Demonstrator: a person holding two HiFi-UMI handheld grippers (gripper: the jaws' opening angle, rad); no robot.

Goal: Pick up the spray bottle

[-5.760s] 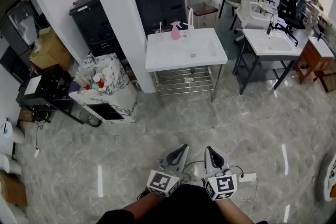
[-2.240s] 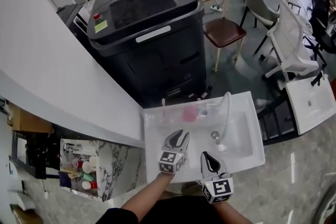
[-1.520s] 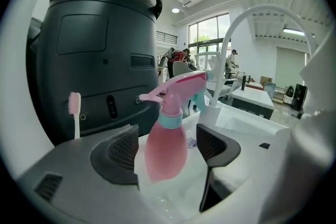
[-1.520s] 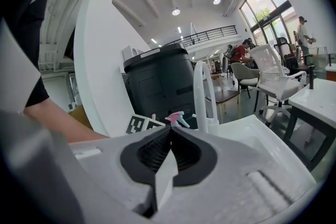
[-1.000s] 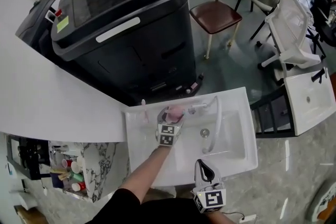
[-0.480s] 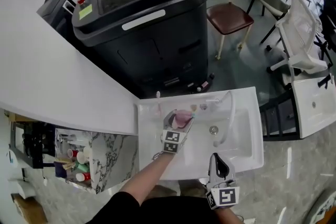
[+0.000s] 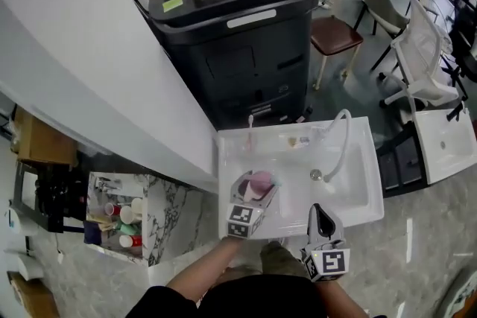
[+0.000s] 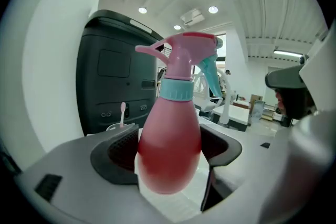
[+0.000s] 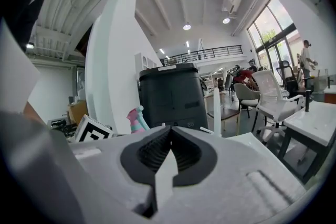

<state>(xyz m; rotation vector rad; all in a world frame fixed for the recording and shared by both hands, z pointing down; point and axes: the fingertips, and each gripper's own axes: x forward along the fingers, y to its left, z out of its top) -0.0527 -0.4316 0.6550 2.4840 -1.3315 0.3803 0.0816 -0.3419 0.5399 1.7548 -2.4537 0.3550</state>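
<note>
A pink spray bottle (image 8: 170,139) with a teal collar and trigger stands upright between the jaws of my left gripper (image 8: 169,150), which is shut on its round body. In the head view the spray bottle (image 7: 260,183) is held in the left gripper (image 7: 254,188) above the front left part of the white sink (image 7: 358,197). My right gripper (image 7: 322,218) hangs at the sink's front edge with its jaws shut and nothing in them. In the right gripper view the right gripper (image 9: 169,149) faces the sink, and the spray bottle (image 9: 136,119) shows at the left.
A curved white faucet (image 7: 340,136) rises over the basin. A pink toothbrush (image 7: 250,132) stands at the sink's back left. A big black machine (image 7: 238,26) is behind the sink, a white wall (image 7: 89,63) to the left, a marble stand with cups (image 7: 123,216) below it, chairs (image 7: 339,30) at right.
My left gripper has drawn back from the rear of the sink toward its front edge with the spray bottle in it. The right gripper has stayed low by the front.
</note>
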